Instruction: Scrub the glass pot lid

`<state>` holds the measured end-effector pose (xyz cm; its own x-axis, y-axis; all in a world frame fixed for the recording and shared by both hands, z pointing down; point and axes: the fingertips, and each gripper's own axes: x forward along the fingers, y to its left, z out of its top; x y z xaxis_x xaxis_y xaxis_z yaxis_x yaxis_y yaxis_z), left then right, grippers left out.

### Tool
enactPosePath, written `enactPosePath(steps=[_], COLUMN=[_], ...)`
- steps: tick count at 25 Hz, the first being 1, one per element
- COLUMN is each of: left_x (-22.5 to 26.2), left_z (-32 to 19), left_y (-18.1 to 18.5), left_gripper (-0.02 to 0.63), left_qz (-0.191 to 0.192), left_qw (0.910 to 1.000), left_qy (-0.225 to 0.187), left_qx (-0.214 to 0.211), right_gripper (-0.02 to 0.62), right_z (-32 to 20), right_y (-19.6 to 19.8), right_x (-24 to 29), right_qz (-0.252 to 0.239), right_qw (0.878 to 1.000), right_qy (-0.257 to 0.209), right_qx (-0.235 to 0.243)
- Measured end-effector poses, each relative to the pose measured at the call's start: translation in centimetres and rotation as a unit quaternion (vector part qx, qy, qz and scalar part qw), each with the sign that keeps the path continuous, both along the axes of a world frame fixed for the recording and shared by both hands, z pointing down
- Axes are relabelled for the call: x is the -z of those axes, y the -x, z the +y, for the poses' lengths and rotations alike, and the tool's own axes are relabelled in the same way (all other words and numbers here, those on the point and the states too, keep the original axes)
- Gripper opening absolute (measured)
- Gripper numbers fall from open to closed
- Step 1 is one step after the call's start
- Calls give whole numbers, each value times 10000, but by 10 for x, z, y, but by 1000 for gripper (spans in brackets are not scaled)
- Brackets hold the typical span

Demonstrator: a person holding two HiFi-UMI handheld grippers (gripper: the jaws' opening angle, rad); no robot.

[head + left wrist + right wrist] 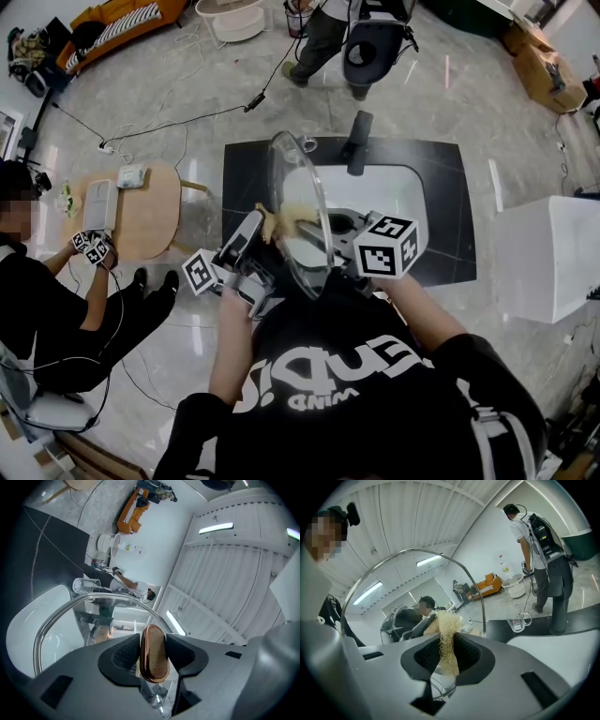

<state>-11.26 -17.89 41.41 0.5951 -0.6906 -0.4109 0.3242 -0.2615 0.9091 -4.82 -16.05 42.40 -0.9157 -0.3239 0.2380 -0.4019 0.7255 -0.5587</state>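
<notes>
In the head view the glass pot lid [298, 211] stands on edge over the white sink [412, 192]. My left gripper [259, 232] is shut on the lid's knob [153, 660], a copper-rimmed wooden oval clamped between the jaws of the left gripper [153, 644]. The lid's steel rim [56, 616] curves away beyond it. On the lid's other side, my right gripper [326, 229] is shut on a pale fibrous scrubber [448, 639]. The scrubber's tuft sticks out past the right gripper [449, 649] against the glass, inside the rim [412, 552].
A black faucet [357, 142] rises behind the sink, set in a black counter [450, 206]. A glass mug [520, 620] stands on the counter. A round wooden table [150, 211] and a seated person [56, 300] are at left, and a white box [553, 258] at right.
</notes>
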Motion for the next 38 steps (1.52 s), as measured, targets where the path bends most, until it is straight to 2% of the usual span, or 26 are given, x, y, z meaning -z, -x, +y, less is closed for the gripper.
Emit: enactPosePath(steps=[9,18,28,33,35,38], left_x=[-9,-10,-9,-17,-19,-24], left_z=[0,0,9,13,13,14], left_y=[6,9,38,52,54,57], left_gripper=[179,179,179,179,179,179], left_qz=[-54,-63,-216,-541,-839,-1486], left_qw=[9999,9997,9984,9959,9934,9856], left_qy=[95,116,174,289,322,346], left_qx=[108,182,495,671,714,734], right_gripper=[57,57,57,57,57,57], right_z=[20,22,6,-6,-9,-10], right_y=[-12,-16,-51,-65,-68,-69], right_x=[23,28,17,11,11,12], right_qz=[-466,-445,-266,-186,-146,-74], right_qw=[9986,9986,9993,9983,9980,9977], right_qy=[115,8,33,3,-23,-67], right_qx=[220,282,-265,-553,-610,-672])
